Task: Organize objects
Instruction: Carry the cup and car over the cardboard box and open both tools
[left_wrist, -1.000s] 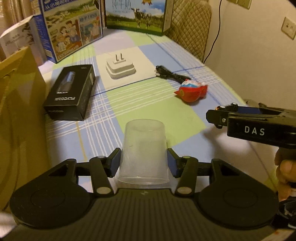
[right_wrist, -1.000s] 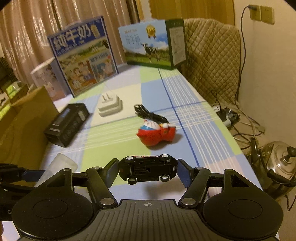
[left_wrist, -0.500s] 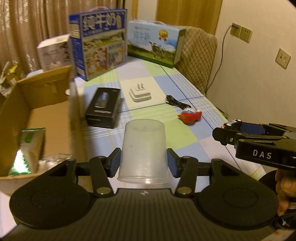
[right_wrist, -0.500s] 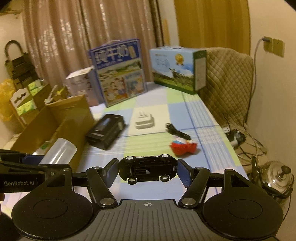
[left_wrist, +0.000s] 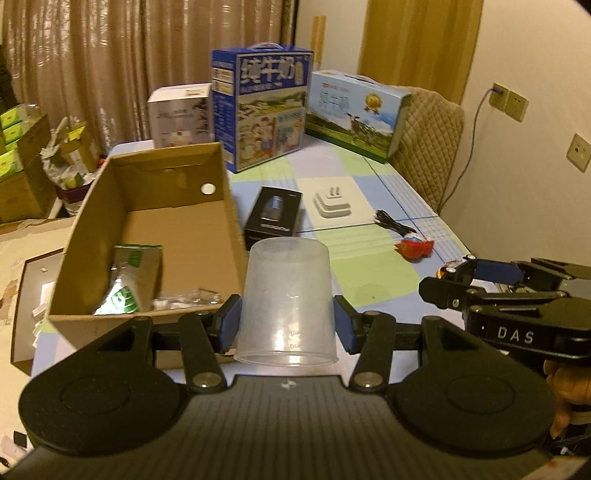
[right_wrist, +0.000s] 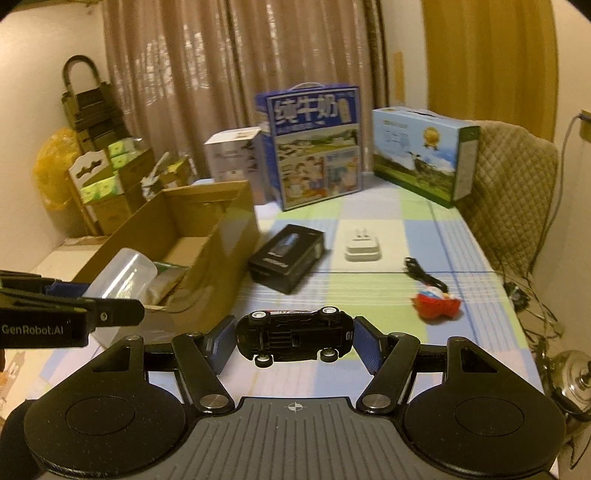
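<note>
Left gripper black, blue pads, silver pivot screws; right gripper alike, "DAS" lettering.

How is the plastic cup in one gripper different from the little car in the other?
The plastic cup is translucent and pale; the toy car is black and opaque. The cup points mouth toward the camera; the car shows its underside and wheels. Both are clamped, in the left gripper and right gripper.

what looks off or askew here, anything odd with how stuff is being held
The toy car sits belly-up in the right gripper, wheels showing. The plastic cup in the left gripper is upside down, rim toward the camera.
</note>
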